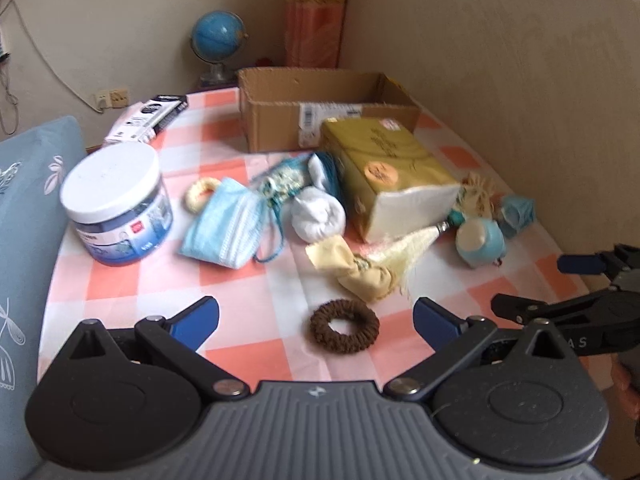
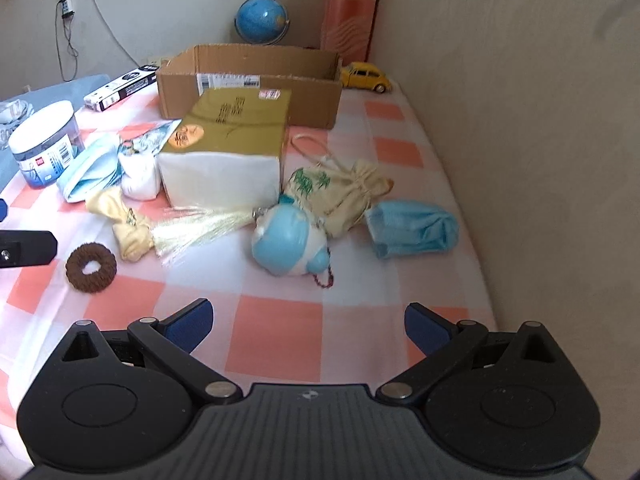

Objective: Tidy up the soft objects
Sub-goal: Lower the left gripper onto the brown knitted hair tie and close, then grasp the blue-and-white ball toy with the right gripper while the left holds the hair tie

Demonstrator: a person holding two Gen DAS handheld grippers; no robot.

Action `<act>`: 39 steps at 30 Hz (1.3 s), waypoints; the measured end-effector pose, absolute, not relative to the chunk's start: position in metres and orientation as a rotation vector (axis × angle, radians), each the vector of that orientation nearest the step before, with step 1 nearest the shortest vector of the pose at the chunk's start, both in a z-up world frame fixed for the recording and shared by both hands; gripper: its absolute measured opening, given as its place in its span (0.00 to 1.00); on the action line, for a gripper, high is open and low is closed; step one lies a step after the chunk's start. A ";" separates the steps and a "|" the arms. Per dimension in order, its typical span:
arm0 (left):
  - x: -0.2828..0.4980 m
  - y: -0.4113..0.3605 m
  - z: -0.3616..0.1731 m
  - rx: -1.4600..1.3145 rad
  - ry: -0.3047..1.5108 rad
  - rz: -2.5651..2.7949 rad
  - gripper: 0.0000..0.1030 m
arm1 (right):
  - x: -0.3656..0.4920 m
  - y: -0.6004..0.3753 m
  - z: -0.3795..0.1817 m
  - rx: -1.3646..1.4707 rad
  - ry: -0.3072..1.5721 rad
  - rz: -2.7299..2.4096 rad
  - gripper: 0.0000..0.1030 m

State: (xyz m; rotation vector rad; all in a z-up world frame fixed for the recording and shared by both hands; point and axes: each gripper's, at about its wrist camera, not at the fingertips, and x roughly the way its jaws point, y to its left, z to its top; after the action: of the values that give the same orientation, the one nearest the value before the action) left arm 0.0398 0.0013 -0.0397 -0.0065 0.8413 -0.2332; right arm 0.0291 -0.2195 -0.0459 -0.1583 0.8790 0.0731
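Soft things lie scattered on the checked tablecloth [image 1: 256, 280]. A brown hair scrunchie [image 1: 345, 327] [image 2: 91, 267] lies just ahead of my open, empty left gripper [image 1: 316, 316]. Beyond it are a cream pouch with a tassel [image 1: 368, 268] [image 2: 132, 228], a white sock ball [image 1: 318, 214], a blue face mask [image 1: 226, 224] and a yellow ring [image 1: 200, 192]. My right gripper [image 2: 308, 322] is open and empty, in front of a blue and white plush [image 2: 286, 242], a bamboo-print pouch [image 2: 340, 192] and a folded blue mask [image 2: 412, 232]. An open cardboard box [image 1: 316, 108] [image 2: 248, 84] stands at the back.
A gold tissue box [image 1: 392, 176] [image 2: 228, 156] sits mid-table. A white-lidded jar [image 1: 116, 204] stands at the left, a black and white carton [image 1: 148, 120] behind it. A globe [image 1: 218, 42], a yellow toy car [image 2: 366, 77] and beige walls lie beyond. A blue cushion [image 1: 28, 216] borders the left.
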 end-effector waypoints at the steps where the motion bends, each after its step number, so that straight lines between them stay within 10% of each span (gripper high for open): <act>1: 0.041 -0.001 -0.043 0.009 0.847 -0.237 0.99 | 0.030 -0.220 -0.049 -0.157 0.881 0.082 1.00; 26: 0.056 -0.032 -0.083 0.175 0.869 -0.335 0.80 | 0.036 -0.220 -0.076 -0.136 0.873 0.175 1.00; 39: 0.048 -0.035 -0.080 0.193 0.831 -0.382 0.43 | 0.032 -0.219 -0.078 -0.132 0.841 0.162 1.00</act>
State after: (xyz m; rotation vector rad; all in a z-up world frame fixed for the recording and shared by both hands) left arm 0.0477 -0.0354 -0.0796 0.1930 0.8307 -0.3824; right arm 0.0324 -0.2192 -0.0778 -0.1316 0.8413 0.1620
